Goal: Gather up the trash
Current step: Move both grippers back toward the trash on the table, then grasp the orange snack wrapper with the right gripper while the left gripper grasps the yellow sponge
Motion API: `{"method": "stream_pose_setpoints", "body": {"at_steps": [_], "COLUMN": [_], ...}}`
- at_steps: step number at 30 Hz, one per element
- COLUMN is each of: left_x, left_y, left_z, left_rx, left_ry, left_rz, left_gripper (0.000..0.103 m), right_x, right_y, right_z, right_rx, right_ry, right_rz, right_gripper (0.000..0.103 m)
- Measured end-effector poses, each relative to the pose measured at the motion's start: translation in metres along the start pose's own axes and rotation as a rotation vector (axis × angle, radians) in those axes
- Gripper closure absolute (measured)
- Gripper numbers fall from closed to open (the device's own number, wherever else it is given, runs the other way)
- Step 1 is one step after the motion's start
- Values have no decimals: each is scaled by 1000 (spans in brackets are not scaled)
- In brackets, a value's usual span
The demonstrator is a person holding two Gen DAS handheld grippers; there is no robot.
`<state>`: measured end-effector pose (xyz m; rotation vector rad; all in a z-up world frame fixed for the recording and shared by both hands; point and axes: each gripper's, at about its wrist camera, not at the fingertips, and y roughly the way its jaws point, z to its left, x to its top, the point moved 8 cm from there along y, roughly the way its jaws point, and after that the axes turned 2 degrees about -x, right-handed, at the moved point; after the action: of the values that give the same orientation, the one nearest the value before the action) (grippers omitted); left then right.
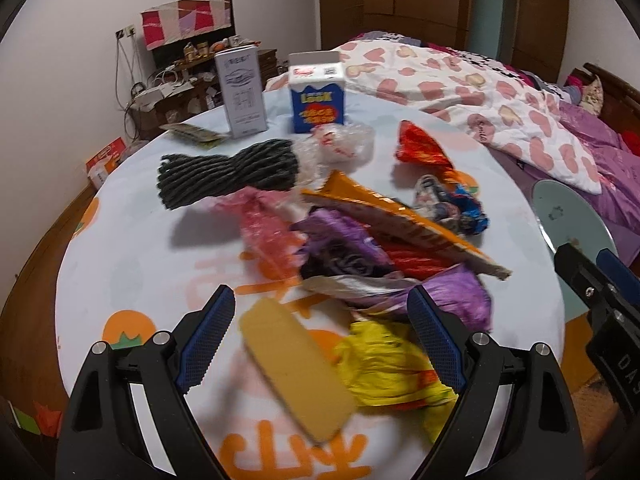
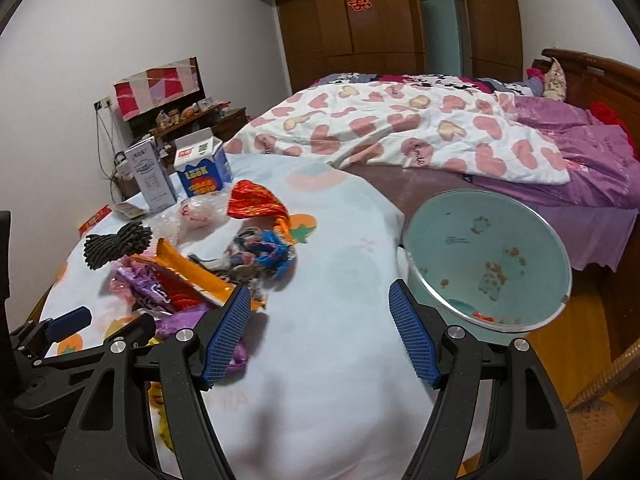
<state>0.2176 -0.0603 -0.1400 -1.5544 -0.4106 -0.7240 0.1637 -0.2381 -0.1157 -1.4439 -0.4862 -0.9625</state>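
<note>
A heap of trash lies on the round table [image 1: 132, 264]: a tan cardboard strip [image 1: 296, 368], a yellow wrapper [image 1: 388, 368], purple wrappers [image 1: 456, 300], an orange carton flap [image 1: 400, 224], a pink wrapper [image 1: 268, 228], a red foil wrapper [image 1: 420, 148] and a dark corrugated sleeve [image 1: 228, 172]. My left gripper [image 1: 320, 340] hangs open just above the cardboard strip and the yellow wrapper, holding nothing. My right gripper [image 2: 320, 332] is open over bare tablecloth [image 2: 340, 380], right of the heap [image 2: 180, 280], with nothing between its fingers. The left gripper [image 2: 96, 328] shows at the right wrist view's left edge.
A white carton [image 1: 242, 92] and a blue milk carton [image 1: 316, 96] stand upright at the table's far side. A round pale-blue glass stool top [image 2: 488, 260] sits right of the table. A bed with a heart-print quilt [image 2: 400, 128] lies behind, a cluttered shelf [image 1: 180, 76] at the back left.
</note>
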Motion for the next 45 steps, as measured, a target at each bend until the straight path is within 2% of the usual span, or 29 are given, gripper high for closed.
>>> {"method": "stream_pose_setpoints", "body": {"at_steps": [11,22,26,29,38,42,45], "left_x": [-5,-11,-14,-16,-14,-8,-5], "left_y": [7,13,16,16,8,3,-3], "left_z": [28,47,58,68,96,108,118], "left_rx": [27,44,46,44,39,5,21], "left_ry": [-36,-61,-73,-88,-142,-172,-185], "left_rz": [19,37,45,44,26,7,-7], "left_gripper": [17,17,17,16,17,17,17], "right_x": [-6,-11,-11,-12,-2,-2,-10], "right_y": [8,15,17,21,31,45,62], "right_z": [26,31,30,30,47,60,69], "right_rx": [28,44,50,69,152,192,217], "right_ry": [-36,-44,-46,-49,-90,-133,-166], "right_rz": [18,41,43,53,66,104,173], "right_gripper": [32,33,37,42,42,42,42]}}
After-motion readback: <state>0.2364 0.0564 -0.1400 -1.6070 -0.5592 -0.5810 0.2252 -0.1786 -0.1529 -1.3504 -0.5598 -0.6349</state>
